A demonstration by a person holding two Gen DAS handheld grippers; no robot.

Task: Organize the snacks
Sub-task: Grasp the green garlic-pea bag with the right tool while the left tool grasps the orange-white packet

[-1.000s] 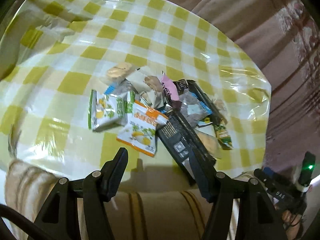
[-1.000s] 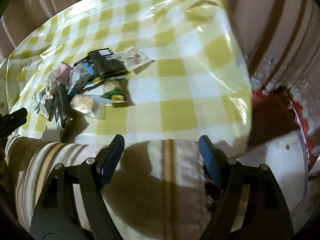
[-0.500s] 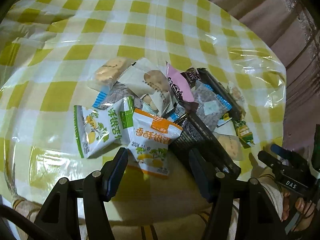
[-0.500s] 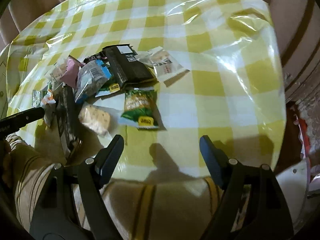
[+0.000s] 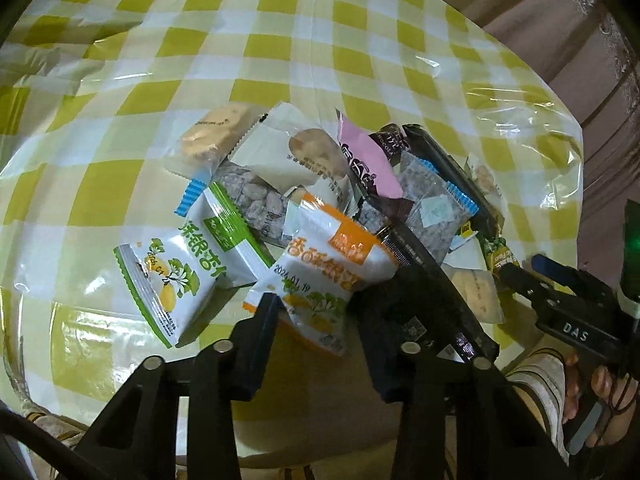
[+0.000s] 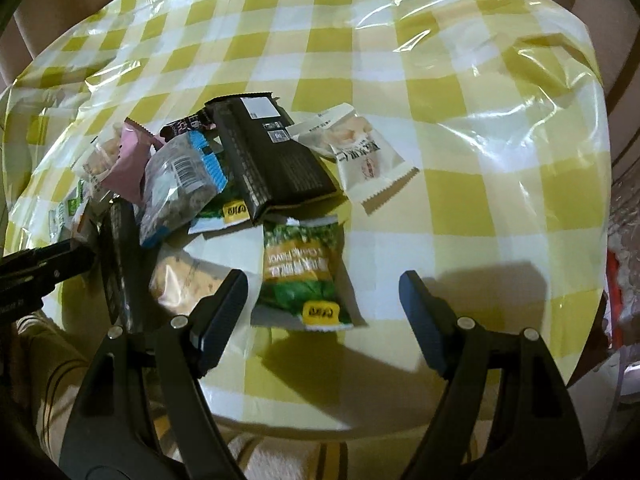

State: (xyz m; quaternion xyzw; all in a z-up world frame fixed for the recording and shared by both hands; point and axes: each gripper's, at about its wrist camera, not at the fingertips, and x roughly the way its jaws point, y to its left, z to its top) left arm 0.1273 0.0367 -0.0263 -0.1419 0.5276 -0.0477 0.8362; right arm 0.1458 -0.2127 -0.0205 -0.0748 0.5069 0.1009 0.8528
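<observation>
Closing in on snack pile [image 5: 320, 208] mid-frame on worktop [image 5: 120, 80] vs 1 s ago, both grippers, left [image 5: 316, 320] & right [image 6: 320, 292], gaping wide, empty, orange pkt [image 5: 320, 276] now btwn left's fingers, sorting likely starting.

Home: checkered tablecloth [image 6: 440, 200], curtains [image 5: 560, 40]

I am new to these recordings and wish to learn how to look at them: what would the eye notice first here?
First, the heap of mixed snack packets on the yellow-checked tablecloth, near the table's front edge. In the left wrist view the open left gripper straddles the orange-topped packet, beside the green-striped packet. In the right wrist view the open right gripper frames the green packet at the heap's near edge.
</observation>
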